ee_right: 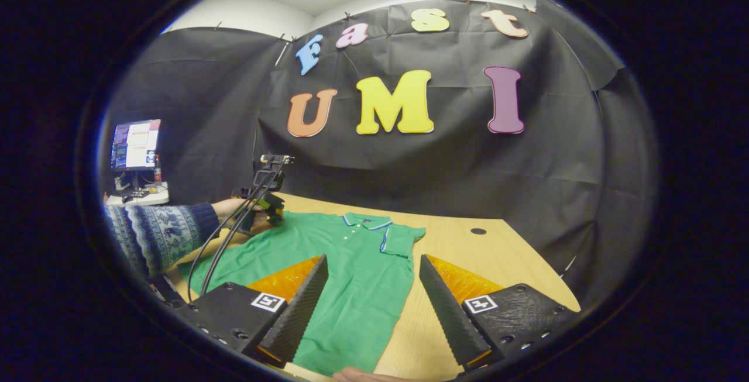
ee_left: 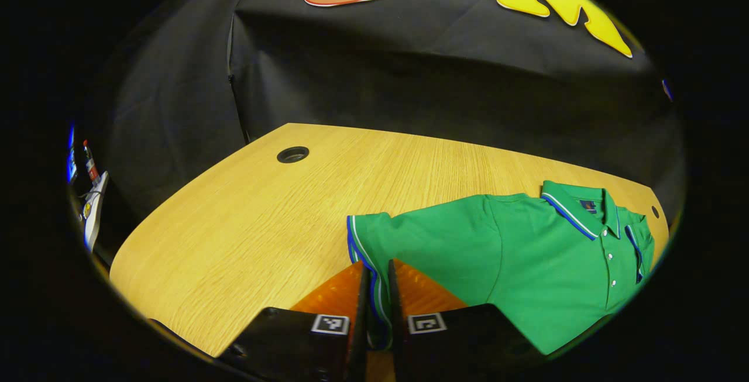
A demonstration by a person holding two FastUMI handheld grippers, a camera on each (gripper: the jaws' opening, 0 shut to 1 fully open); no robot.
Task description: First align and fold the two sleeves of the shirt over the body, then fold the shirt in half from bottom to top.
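Note:
A green polo shirt (ee_left: 526, 253) with blue and white trim lies flat on the wooden table (ee_left: 246, 224), collar toward the booth wall. My left gripper (ee_left: 378, 266) is shut on the cuff of the near sleeve (ee_left: 409, 236), which runs between its two fingers. In the right gripper view the shirt (ee_right: 351, 276) lies ahead with its other sleeve (ee_right: 401, 240) folded in over the chest. My right gripper (ee_right: 373, 257) stands open above the shirt's lower body, holding nothing. The left gripper (ee_right: 266, 209) shows at the shirt's far left, held by a hand in a patterned sleeve (ee_right: 158, 233).
Round cable holes (ee_left: 292, 154) (ee_right: 478, 231) sit in the tabletop. Black cables (ee_right: 228, 236) trail from the left gripper across the table's left edge. A monitor (ee_right: 136, 145) stands on a side desk at the left. A fingertip (ee_right: 357, 375) shows at the shirt's hem.

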